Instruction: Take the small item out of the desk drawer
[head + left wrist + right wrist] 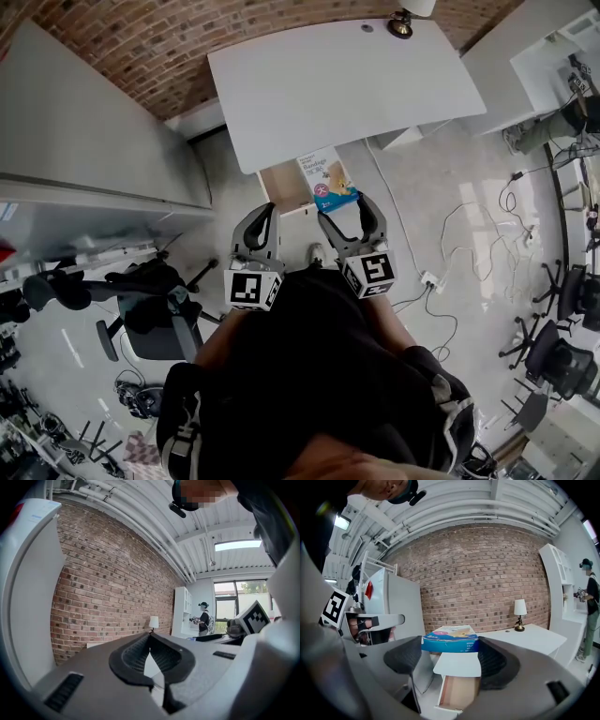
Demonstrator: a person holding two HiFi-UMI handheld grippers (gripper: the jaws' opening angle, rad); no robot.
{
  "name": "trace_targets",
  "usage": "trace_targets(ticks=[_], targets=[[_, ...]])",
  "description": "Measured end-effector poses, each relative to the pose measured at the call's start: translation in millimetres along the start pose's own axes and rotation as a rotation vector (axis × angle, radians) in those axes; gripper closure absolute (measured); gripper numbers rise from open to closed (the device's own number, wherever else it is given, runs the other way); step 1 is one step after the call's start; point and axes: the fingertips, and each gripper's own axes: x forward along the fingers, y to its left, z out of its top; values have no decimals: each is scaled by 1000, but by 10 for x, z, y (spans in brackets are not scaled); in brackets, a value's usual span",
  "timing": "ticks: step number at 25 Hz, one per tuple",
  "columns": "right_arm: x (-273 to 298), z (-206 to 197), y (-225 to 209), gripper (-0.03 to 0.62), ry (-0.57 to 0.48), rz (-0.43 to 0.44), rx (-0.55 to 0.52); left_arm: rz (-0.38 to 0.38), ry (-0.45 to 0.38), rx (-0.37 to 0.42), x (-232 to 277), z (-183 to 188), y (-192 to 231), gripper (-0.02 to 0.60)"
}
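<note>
Box [451,642] blue, top white — desk [347,84] white, wall [483,573] red brick.

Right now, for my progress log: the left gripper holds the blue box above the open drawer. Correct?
Not quite: the right gripper holds the blue box above the open drawer, not the left. The right gripper view shows it.

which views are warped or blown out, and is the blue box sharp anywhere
Head view: strong fisheye, the white desk edges bow. Left gripper view: the upper window is blown out, corners vignette black. Right gripper view: the blue box is fairly sharp, brick wall curves.
</note>
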Motion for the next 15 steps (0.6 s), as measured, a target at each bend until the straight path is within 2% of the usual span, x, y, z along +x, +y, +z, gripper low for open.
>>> trace_targets(ticks=[15], targets=[[-92,-36,1,220,11,10,-22,15,-9,-6,-49,-3,-73,572]])
